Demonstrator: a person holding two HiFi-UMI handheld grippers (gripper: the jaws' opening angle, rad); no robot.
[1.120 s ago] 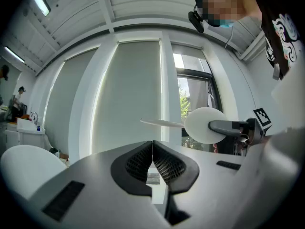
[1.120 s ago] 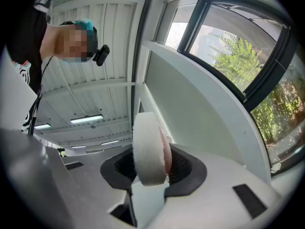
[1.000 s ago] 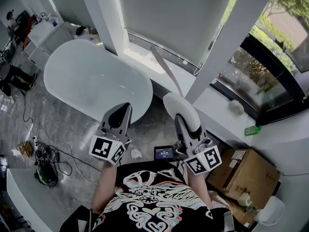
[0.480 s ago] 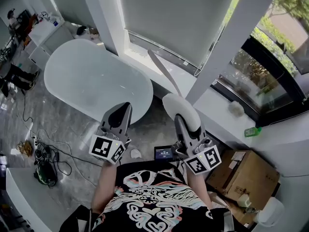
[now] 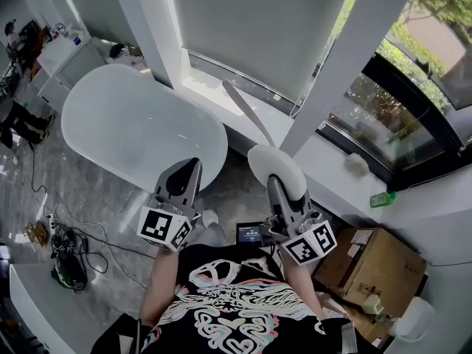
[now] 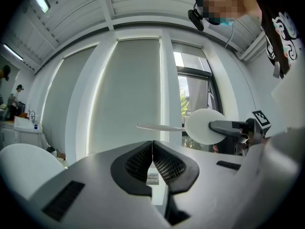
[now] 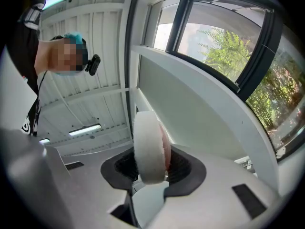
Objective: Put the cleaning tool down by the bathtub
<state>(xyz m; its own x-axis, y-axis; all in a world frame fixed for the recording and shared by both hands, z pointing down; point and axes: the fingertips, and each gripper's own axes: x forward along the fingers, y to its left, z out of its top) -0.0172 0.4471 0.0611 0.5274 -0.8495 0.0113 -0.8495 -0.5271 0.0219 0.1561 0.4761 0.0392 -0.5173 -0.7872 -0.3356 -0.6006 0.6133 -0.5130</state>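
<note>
The cleaning tool (image 5: 274,167) is a white round pad on a long thin white handle that points up toward the window. My right gripper (image 5: 277,184) is shut on the pad's edge, and its jaws are closing on it. In the right gripper view the pad (image 7: 149,142) stands edge-on between the black pads. The left gripper (image 5: 184,171) is shut and empty, level with the right one. From the left gripper view (image 6: 152,149) the tool (image 6: 205,126) shows to the right. The white oval bathtub (image 5: 140,127) lies below and to the left of both grippers.
A white column (image 5: 343,65) and a low window ledge (image 5: 335,179) stand behind the tool. A cardboard box (image 5: 376,268) sits at lower right. A small screen device (image 5: 253,234) lies on the floor between the grippers. Cables (image 5: 66,260) trail at lower left.
Both grippers keep their places in the view with the tool still held. The handle's tip has swung a little left, and the room has shifted slightly as the head moved.
</note>
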